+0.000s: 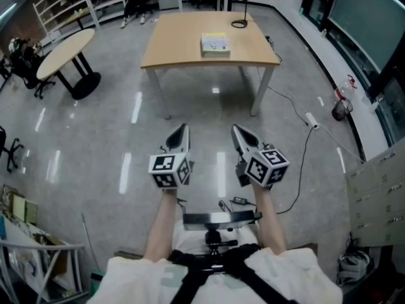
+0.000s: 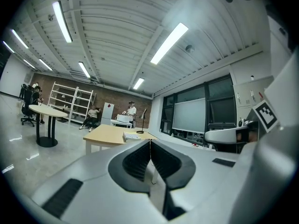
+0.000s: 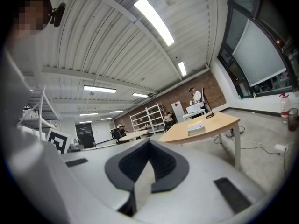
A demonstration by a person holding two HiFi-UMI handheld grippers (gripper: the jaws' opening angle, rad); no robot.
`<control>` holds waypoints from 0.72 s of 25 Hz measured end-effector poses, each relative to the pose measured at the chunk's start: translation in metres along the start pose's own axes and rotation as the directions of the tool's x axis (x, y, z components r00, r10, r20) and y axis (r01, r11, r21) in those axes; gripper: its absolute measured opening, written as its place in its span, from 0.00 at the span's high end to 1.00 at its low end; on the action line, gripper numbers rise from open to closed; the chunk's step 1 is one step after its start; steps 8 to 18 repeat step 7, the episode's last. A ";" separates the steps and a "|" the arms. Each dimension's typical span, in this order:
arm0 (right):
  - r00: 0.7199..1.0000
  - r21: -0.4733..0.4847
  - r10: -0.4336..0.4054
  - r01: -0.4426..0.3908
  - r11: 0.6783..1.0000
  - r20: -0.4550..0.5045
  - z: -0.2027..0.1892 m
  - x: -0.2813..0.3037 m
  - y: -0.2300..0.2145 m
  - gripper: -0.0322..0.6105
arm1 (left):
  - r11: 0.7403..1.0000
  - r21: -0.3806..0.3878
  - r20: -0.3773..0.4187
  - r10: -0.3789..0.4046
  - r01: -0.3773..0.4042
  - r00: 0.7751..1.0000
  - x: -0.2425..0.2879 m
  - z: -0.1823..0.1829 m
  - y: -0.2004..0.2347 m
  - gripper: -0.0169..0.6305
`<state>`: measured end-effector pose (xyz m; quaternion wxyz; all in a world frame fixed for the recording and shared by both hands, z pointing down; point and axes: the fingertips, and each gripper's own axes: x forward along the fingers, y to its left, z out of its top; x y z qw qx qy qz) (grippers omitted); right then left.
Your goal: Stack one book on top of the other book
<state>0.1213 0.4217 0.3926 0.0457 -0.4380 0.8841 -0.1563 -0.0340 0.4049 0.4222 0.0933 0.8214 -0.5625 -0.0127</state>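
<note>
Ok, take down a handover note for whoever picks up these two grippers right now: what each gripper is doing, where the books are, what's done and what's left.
Left gripper: shut, nothing in it, pointing level at the table.
Right gripper: shut, nothing in it, pointing the same way.
Both are over bare floor, well short of the table.
Books: one pile near the middle of the table's far half, yellowish cover on top.
Done: they look stacked, though they are too small in these views to be sure.
Left: step up to the table and confirm the pile is two books, squarely aligned.
</note>
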 end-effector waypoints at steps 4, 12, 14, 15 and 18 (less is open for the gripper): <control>1.000 0.010 0.007 -0.007 1.000 -0.002 -0.003 0.001 0.002 0.95 | 1.000 0.009 0.008 0.003 -0.003 1.000 -0.001 0.001 0.003 0.95; 1.000 0.009 0.010 -0.010 1.000 -0.009 -0.006 0.002 0.005 0.95 | 1.000 0.003 0.004 0.010 -0.010 1.000 -0.002 0.000 0.005 0.95; 1.000 0.009 0.010 -0.010 1.000 -0.009 -0.006 0.002 0.005 0.95 | 1.000 0.003 0.004 0.010 -0.010 1.000 -0.002 0.000 0.005 0.95; 1.000 0.009 0.010 -0.010 1.000 -0.009 -0.006 0.002 0.005 0.95 | 1.000 0.003 0.004 0.010 -0.010 1.000 -0.002 0.000 0.005 0.95; 1.000 0.009 0.010 -0.010 1.000 -0.009 -0.006 0.002 0.005 0.95 | 1.000 0.003 0.004 0.010 -0.010 1.000 -0.002 0.000 0.005 0.95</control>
